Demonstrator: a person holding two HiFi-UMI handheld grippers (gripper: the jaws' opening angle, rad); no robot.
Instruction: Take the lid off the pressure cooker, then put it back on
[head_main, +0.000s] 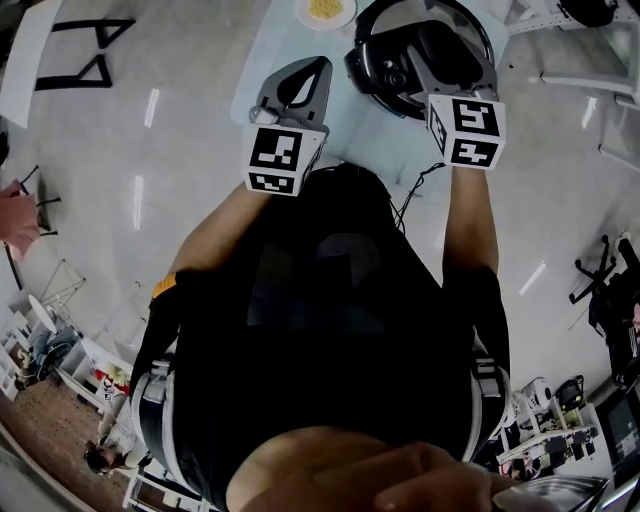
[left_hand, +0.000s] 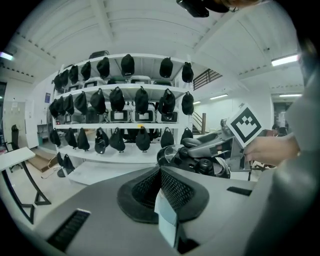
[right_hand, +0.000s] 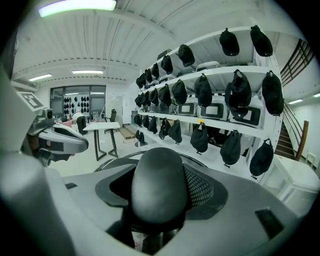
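On the table (head_main: 262, 45) ahead of us sits the pressure cooker (head_main: 372, 72). Our right gripper (head_main: 447, 72) squeezes the long handle (right_hand: 159, 185) of the lid (head_main: 397, 38), which points back toward us. Our left gripper (head_main: 318, 70) is pinched together, holding nothing, just to the left.

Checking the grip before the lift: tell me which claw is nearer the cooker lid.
Right. The right claw is on the lid, closed around its black handle. The left claw is shut and empty, off to the lid's left, not touching it.
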